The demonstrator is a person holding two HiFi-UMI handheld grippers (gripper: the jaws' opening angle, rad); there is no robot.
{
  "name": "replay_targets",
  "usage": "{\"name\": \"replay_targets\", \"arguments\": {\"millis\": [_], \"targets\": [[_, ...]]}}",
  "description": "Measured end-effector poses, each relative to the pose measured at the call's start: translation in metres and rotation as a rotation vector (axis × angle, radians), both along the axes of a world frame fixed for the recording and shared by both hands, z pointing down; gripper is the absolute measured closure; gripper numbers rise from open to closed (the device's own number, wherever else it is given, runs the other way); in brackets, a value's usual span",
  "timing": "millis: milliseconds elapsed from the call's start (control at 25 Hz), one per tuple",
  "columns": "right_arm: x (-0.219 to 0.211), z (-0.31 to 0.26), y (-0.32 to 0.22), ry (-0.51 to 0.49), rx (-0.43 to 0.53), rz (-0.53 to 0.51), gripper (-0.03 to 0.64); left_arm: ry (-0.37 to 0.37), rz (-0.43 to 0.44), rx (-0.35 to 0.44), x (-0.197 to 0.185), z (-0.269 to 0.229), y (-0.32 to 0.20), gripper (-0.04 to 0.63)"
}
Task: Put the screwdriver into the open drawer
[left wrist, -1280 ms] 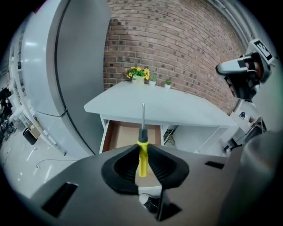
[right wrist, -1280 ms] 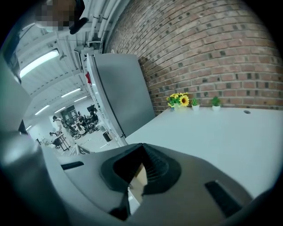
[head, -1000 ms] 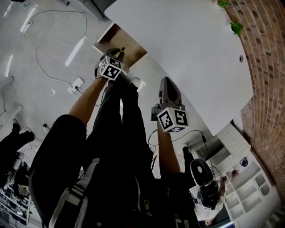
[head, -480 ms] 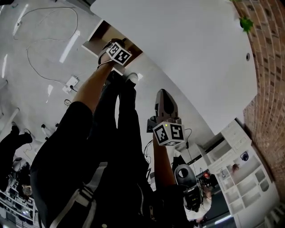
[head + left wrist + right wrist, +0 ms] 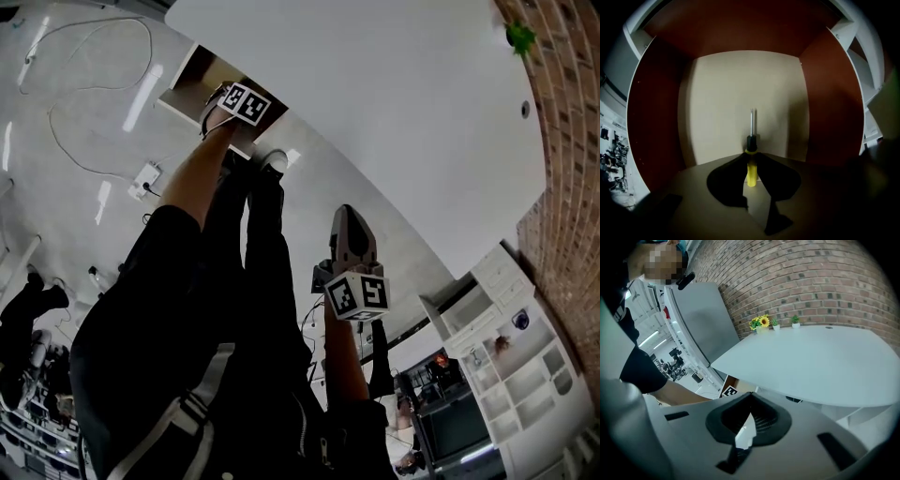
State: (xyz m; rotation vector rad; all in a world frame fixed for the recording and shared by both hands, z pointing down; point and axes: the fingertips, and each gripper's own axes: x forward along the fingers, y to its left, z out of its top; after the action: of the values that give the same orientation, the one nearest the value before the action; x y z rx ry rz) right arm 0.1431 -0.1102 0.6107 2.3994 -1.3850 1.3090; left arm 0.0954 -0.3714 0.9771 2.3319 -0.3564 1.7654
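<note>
Left gripper [image 5: 751,158] has its jaws clamped on the yellow plastic handle of the slim screwdriver with a metal shaft [image 5: 751,140]. The screwdriver points into the open drawer with red-brown wooden walls [image 5: 656,108], over its beige floor. Right gripper [image 5: 749,404] is well apart from the drawer, its jaws together on nothing.

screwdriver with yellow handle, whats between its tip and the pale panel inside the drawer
Nothing. In the left gripper view the yellow-handled screwdriver, held in the left gripper, points at the pale panel of the red-brown drawer, and the stretch between is bare.
</note>
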Motion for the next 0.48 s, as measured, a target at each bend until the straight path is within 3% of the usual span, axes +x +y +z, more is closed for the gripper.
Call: {"name": "replay_targets", "arguments": {"millis": [240,480], "targets": [[0.006,0.005,0.009,-0.01,0.005,0.003,0.611,-0.024,0.013,-0.023,0.006,0.004,0.006,0.509],[0.01,-0.005,-0.006,-0.003,0.039,-0.038,0.611,0.044,0.007,0.024,0.003,-0.034,-0.002,0.508]]}}
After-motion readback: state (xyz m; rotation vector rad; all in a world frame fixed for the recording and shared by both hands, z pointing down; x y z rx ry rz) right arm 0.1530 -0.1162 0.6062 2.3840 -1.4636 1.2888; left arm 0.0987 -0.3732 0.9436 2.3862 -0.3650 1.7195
